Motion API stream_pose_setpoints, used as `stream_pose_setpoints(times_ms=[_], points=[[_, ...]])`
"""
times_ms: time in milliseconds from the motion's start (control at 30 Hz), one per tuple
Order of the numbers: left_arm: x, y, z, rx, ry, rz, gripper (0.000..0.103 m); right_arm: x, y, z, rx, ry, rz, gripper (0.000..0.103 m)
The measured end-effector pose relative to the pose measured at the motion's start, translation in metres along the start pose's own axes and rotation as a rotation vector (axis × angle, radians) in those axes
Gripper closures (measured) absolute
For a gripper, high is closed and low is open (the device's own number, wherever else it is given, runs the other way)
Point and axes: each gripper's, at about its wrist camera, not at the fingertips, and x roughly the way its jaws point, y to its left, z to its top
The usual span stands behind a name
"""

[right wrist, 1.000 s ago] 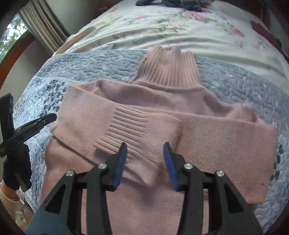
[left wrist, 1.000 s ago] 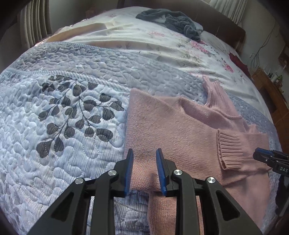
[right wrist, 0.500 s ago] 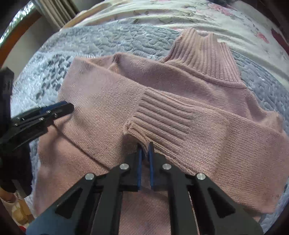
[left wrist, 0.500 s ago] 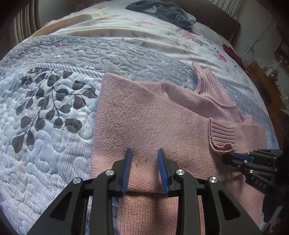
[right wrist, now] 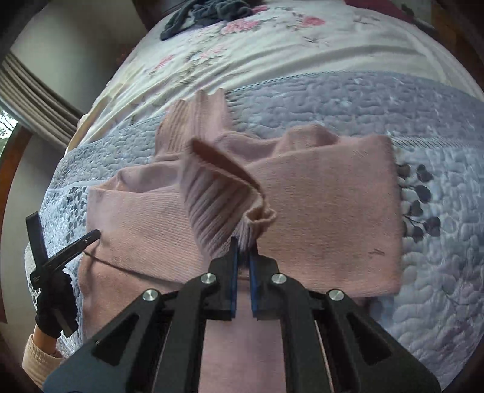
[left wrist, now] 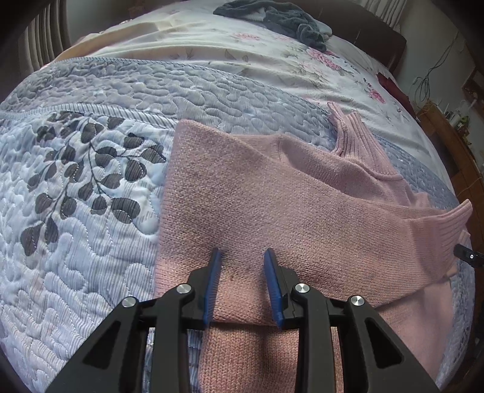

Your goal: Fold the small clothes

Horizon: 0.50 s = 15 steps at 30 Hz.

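Pink sweater (left wrist: 272, 205) lies flat on quilted bedspread (left wrist: 90, 187), sleeves folded across the chest; right gripper (right wrist: 243, 257) is pinched onto the ribbed cuff (right wrist: 217, 208) and lifts it off the body; left gripper (left wrist: 242, 284) hovers low over the lower sleeve edge, jaws apart, holding nothing; step looks like re-laying the right sleeve, mid-fold; next move likely needs the cuff carried across and laid flat without dragging the layer beneath; grey garment (left wrist: 272, 15) sits far off.
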Motion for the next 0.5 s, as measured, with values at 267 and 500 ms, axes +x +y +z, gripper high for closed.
stream_pose_setpoints(times_ms=[267, 500], points=[[-0.005, -0.009, 0.006, 0.019, 0.008, 0.043, 0.073, 0.005, -0.039, -0.022, 0.057, 0.055, -0.036, 0.091], [-0.018, -0.060, 0.014, 0.124, -0.031, -0.034, 0.064, -0.018, -0.004, 0.004, -0.040, -0.042, -0.008, 0.089]])
